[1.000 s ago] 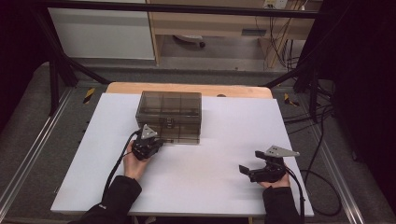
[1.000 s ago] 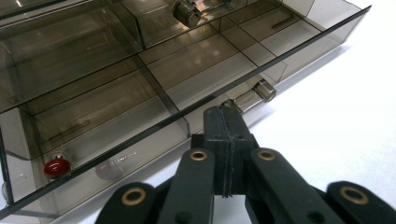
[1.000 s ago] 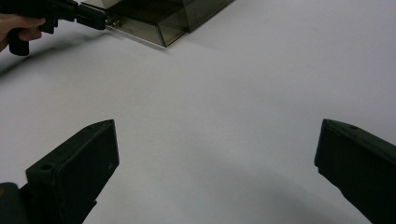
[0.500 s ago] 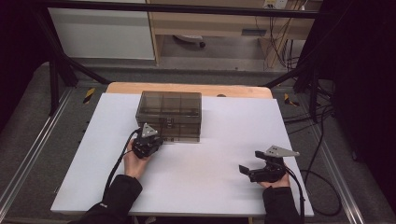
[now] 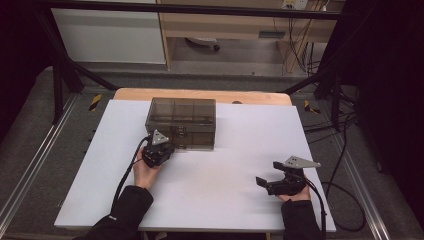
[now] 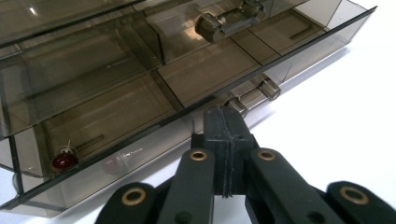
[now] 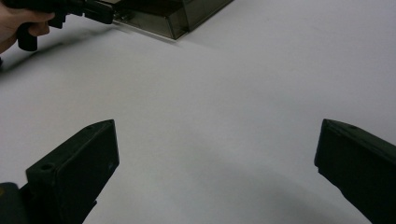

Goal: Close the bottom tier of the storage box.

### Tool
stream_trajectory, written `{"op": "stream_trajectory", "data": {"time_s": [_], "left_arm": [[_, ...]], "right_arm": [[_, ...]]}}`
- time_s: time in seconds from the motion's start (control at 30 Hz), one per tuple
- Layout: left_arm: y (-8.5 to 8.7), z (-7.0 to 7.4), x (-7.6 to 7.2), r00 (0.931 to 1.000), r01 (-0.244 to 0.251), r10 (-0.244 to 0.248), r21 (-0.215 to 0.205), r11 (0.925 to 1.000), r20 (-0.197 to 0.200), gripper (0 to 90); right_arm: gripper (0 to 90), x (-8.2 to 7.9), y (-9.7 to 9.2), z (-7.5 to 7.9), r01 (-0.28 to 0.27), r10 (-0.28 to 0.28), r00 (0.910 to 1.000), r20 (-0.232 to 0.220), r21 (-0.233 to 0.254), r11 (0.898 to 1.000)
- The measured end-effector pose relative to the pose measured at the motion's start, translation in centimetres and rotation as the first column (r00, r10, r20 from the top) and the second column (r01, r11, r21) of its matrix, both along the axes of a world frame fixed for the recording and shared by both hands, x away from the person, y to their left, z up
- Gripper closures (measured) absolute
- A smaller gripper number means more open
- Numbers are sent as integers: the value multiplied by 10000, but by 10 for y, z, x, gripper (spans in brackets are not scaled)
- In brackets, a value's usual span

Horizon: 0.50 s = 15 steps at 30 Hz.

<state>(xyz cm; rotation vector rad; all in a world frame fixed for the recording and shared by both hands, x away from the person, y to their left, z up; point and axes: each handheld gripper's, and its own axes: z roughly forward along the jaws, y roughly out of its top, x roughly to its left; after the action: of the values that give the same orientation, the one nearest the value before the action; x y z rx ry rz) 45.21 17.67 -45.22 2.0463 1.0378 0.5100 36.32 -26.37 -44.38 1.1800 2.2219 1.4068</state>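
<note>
A smoky transparent compartment box (image 5: 182, 120) stands at the back middle of the white table (image 5: 210, 190). My left gripper (image 5: 165, 146) is shut, and its joined tips (image 6: 227, 119) sit right at the box's (image 6: 116, 93) front edge, beside a latch (image 6: 254, 93). I cannot tell whether they touch it. A small red bead (image 6: 64, 161) lies in a front corner compartment. My right gripper (image 5: 272, 182) rests near the table's front right with its jaws wide apart (image 7: 219, 158) and nothing between them. From there the box (image 7: 173, 16) and the left gripper (image 7: 70, 9) show farther off.
A wooden board edge (image 5: 200, 94) runs behind the white surface. Black frame bars (image 5: 65, 70) and loose cables (image 5: 345, 150) flank the table. A cable (image 5: 125, 175) trails from the left gripper along the forearm.
</note>
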Motion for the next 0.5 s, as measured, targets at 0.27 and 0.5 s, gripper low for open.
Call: {"op": "stream_trajectory", "data": {"time_s": [0.27, 0.5], "left_arm": [[2, -2, 4, 9998, -179, 179, 16, 9998, 49, 899], [4, -4, 7, 9995, -327, 327, 2, 9995, 48, 899]], "right_arm": [[4, 0, 0, 0, 1, -1, 10000, -5, -2, 10000], [4, 0, 0, 0, 3, -3, 10000, 9, -10, 10000]]}}
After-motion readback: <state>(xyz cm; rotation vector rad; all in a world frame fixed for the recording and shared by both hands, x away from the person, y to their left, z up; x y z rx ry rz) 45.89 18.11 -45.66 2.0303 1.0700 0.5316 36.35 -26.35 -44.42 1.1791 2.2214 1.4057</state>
